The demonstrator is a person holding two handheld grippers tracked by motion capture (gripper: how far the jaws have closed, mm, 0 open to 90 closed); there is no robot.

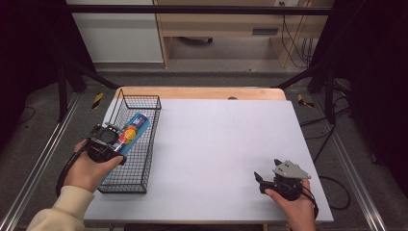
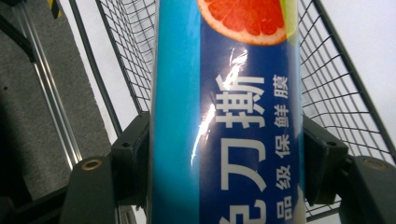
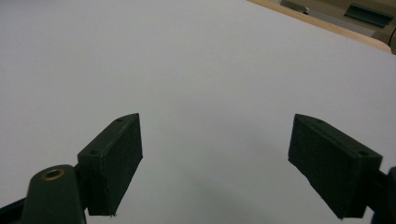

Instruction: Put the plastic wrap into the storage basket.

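Clearly, the left claw (image 1: 117, 136) is clamped on a blue box of cling film (image 1: 129, 136), its two black jaws pressing the long sides, as the left gripper view shows. The box (image 2: 226, 112) lies lengthwise in the black wire basket (image 1: 146, 126) at the left edge of the white desk (image 1: 216, 144); whether it rests on the basket floor or hangs just above it cannot be told. Its near end is hidden behind the left hand (image 1: 86, 168), and its far end with the grapefruit picture is cut off in the left gripper view. Well apart, near the front right corner, the right claw (image 1: 262, 179) stands wide open over bare desk (image 3: 196, 70), nothing between its jaws.
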